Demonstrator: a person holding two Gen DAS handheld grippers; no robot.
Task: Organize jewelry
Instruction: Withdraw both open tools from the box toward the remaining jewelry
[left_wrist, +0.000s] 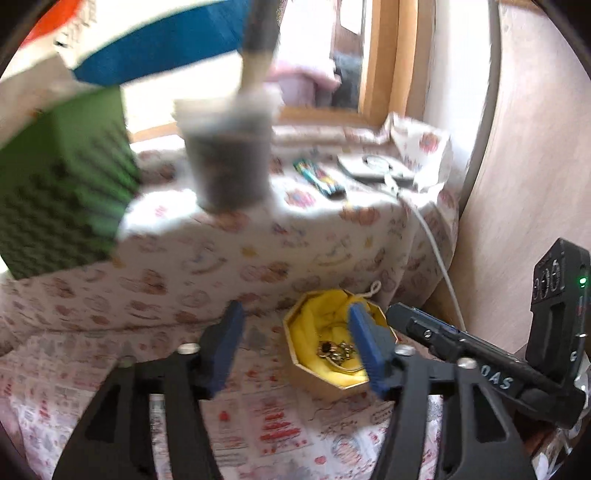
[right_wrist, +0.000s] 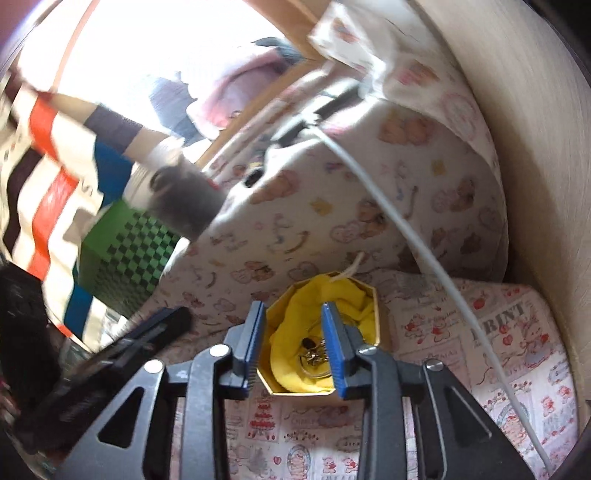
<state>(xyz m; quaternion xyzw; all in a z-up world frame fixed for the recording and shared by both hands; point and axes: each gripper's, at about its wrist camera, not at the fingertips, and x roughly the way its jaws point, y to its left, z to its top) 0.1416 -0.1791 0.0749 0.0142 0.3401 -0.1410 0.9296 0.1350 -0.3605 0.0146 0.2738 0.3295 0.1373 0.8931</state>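
A: Your left gripper (left_wrist: 295, 347) is standing with its jaws wide and nothing between the pads; the gap is framing only printed cloth and the near rim of the box. Your right gripper (right_wrist: 295, 347) is showing a narrower gap, also empty.

B: So neither one is carrying a piece?

A: Not that I can see. The jewelry (right_wrist: 314, 352) is lying in the octagonal gold box (right_wrist: 380, 306), down on the yellow cloth (right_wrist: 291, 317) lining it: a small gold tangle with a dark stone. From the right wrist view the jaws are sitting over the box mouth, above the pieces and not touching them.

B: Which step are you reading this as?

A: Likely the drop-off into the box, with both hands free. No loose jewelry is showing outside the box in either view, so I cannot tell how much is left to sort.

B: And the next move?

A: You are probably looking for the next piece, or tidying the tangle. Either calls for a fine pinch with narrow jaws and a slow descent, since the chain may snag the lining. The white cable (right_wrist: 424, 236) is running just beside the box on the printed bedsheet (right_wrist: 491, 332); keep clear of it.
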